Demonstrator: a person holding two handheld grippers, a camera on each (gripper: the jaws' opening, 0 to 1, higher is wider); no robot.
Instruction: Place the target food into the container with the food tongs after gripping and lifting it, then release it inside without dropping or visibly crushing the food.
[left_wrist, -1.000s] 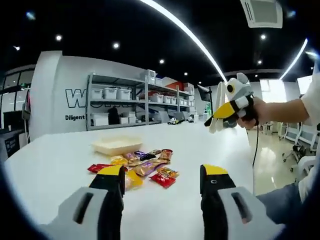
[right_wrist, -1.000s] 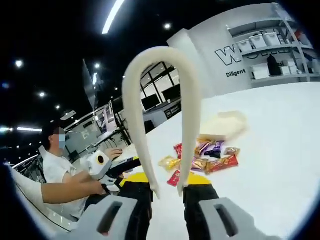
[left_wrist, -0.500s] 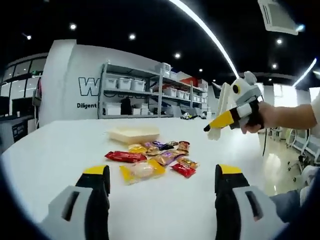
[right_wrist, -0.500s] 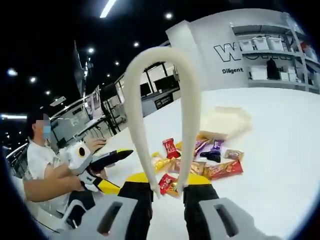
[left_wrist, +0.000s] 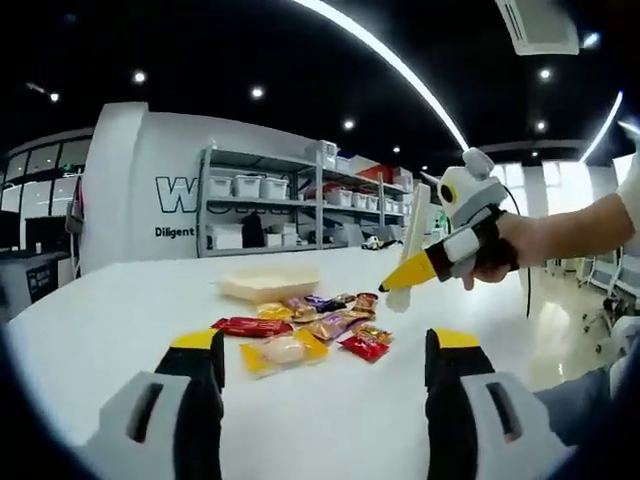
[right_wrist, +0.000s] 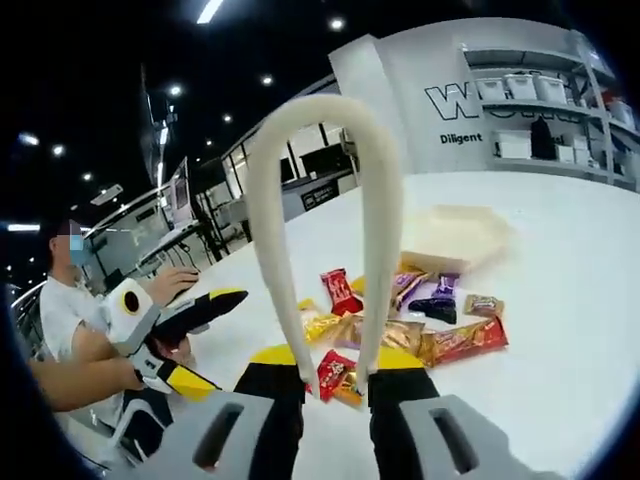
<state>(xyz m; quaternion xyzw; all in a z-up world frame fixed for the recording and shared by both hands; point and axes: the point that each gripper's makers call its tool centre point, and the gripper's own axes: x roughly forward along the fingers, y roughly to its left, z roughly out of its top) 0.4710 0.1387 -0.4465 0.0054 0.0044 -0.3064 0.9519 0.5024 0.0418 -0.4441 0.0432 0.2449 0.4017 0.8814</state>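
Both grippers share one build: black jaws capped with yellow tips, seated in pale grey housings that each carry a dark slot, as on the left gripper (left_wrist: 325, 352) and the right gripper (right_wrist: 335, 362). Seen from the side, the right gripper has a white rounded head and a black grip. The person (right_wrist: 75, 320) wears a white short-sleeved shirt.

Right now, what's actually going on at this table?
A person holds a gripper in each hand. The right gripper is shut on cream food tongs, held above a pile of wrapped snacks on the white table. The left gripper is open and holds nothing. The shallow cream container behind the pile looks empty.
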